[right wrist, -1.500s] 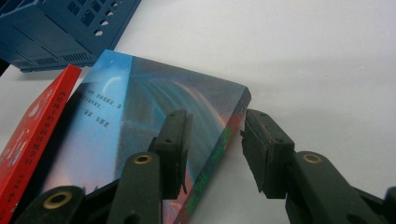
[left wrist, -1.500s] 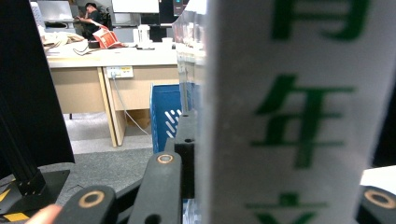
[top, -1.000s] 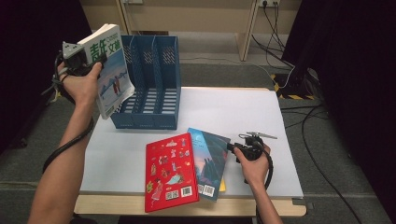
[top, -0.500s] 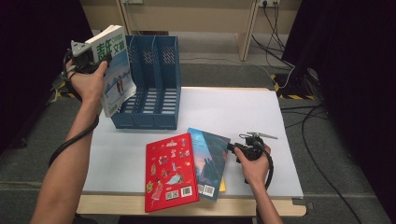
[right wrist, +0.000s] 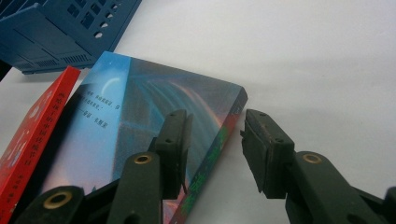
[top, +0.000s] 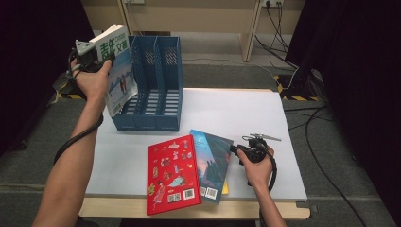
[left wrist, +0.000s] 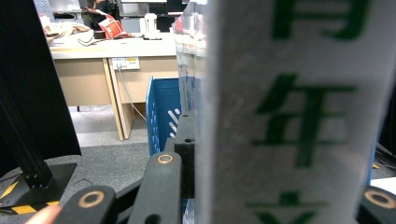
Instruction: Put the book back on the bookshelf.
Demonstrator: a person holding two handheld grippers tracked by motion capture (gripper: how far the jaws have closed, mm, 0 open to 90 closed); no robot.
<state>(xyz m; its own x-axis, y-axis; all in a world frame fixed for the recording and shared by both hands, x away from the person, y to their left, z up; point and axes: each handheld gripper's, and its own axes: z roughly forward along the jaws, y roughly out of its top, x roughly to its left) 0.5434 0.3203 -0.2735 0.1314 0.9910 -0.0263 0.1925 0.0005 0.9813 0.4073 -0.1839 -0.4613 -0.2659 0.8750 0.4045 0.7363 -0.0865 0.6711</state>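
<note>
The magazine (top: pixel 116 71) is held upright, long axis near vertical, clamped by its upper edge in the left hand-held gripper (top: pixel 97 54). The blue file rack (top: pixel 156 85) stands just beside and below that gripper, its slots open upward; the left hand is by far the nearer.

The right hand-held gripper (right wrist: pixel 215 140) rests on the surface (top: pixel 236 109), jaws apart and astride the spine edge of the blue book (right wrist: pixel 154 135), not pressing it.

Left claw (top: pixel 97 56) is gripping a white magazine (top: pixel 118 71) upright beside the blue file rack (top: pixel 156 90); right claw (top: pixel 236 149) is sitting by the dark-blue book (top: pixel 213 163) on the bench (top: pixel 227 109).
</note>
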